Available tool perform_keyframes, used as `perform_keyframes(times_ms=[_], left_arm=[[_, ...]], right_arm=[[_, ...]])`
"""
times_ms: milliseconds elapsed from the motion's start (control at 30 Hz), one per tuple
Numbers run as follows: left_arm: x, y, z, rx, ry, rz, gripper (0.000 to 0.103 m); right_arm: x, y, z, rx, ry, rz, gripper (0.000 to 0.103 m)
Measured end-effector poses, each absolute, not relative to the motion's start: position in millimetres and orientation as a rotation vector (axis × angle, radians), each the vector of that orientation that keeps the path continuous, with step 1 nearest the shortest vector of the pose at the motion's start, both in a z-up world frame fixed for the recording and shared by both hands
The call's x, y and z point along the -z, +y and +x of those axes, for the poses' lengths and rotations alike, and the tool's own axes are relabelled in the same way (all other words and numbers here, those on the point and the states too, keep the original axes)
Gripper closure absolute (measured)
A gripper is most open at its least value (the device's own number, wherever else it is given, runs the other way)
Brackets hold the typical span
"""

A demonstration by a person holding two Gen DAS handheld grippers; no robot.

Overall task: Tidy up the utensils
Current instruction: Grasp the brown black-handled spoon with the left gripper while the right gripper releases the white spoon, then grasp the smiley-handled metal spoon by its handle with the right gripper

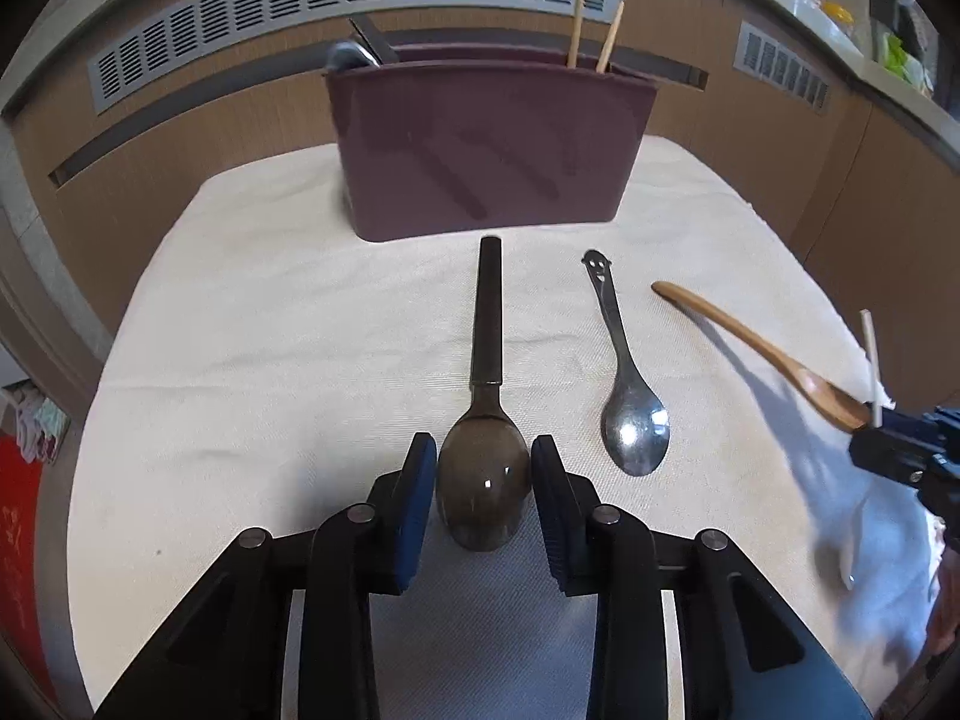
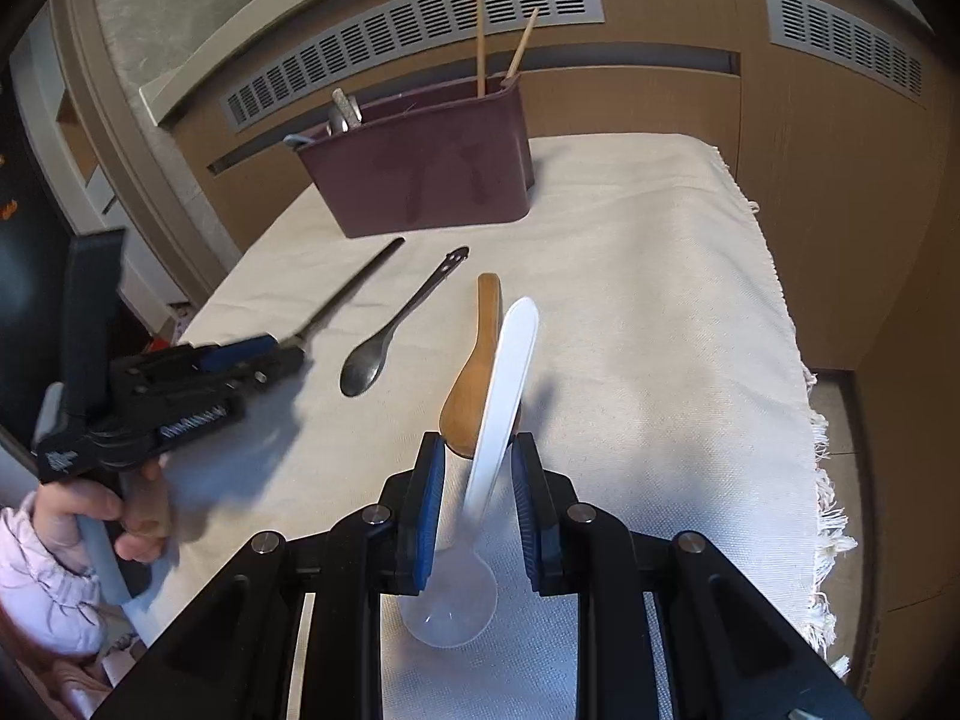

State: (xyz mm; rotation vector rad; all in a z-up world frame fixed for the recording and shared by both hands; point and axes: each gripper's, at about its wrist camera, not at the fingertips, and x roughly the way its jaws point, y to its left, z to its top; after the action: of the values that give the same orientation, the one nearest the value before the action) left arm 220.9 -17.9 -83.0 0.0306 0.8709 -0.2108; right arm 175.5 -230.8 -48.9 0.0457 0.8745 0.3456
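Observation:
A maroon utensil caddy (image 1: 486, 150) stands at the back of the cloth-covered table, with chopsticks (image 1: 579, 18) and metal utensils in it. A dark-handled spoon (image 1: 487, 408) lies on the cloth; my left gripper (image 1: 483, 468) is open with its fingers either side of the bowl. A steel spoon (image 1: 630, 396) and a wooden spoon (image 1: 774, 360) lie to its right. My right gripper (image 2: 477, 480) holds a white plastic spoon (image 2: 498, 414) tilted up above the wooden spoon (image 2: 474, 372). The caddy (image 2: 420, 180) also shows in the right wrist view.
The white cloth (image 2: 660, 300) drapes over the table's right edge with a fringe. A wooden wall with vent grilles (image 1: 360, 6) runs behind the caddy. My left gripper (image 2: 180, 384) and the hand holding it show at left in the right wrist view.

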Motion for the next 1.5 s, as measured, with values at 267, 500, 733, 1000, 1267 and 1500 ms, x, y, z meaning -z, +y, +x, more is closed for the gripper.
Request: perform_keyframes(times_ms=[267,500,733,1000,1267,1500], left_arm=[[33.1,15.4,183.9,0.181,0.698,0.013,0.07],[0.4,28.1,172.0,0.191,0.595,0.002,0.07],[-13.4,24.8,177.3,0.219,0.562,-0.013,0.07],[-31.0,25.7,184.4,0.229,0.513,-0.003,0.07],[-33.1,40.0,182.2,0.218,0.507,-0.035,0.07],[-30.0,51.0,179.0,0.221,0.514,-0.071,0.07]], right_arm=[[47.2,-235.1,174.2,-0.28,0.864,-0.011,0.077],[32.9,-229.0,182.7,-0.288,0.841,-0.033,0.077],[33.2,-200.8,213.5,-0.353,0.892,-0.045,0.077],[40.3,-152.9,242.1,-0.41,0.96,0.04,0.076],[69.2,-108.8,231.2,-0.268,0.955,-0.105,0.061],[63.0,-110.1,221.6,-0.259,0.921,-0.186,0.098]])
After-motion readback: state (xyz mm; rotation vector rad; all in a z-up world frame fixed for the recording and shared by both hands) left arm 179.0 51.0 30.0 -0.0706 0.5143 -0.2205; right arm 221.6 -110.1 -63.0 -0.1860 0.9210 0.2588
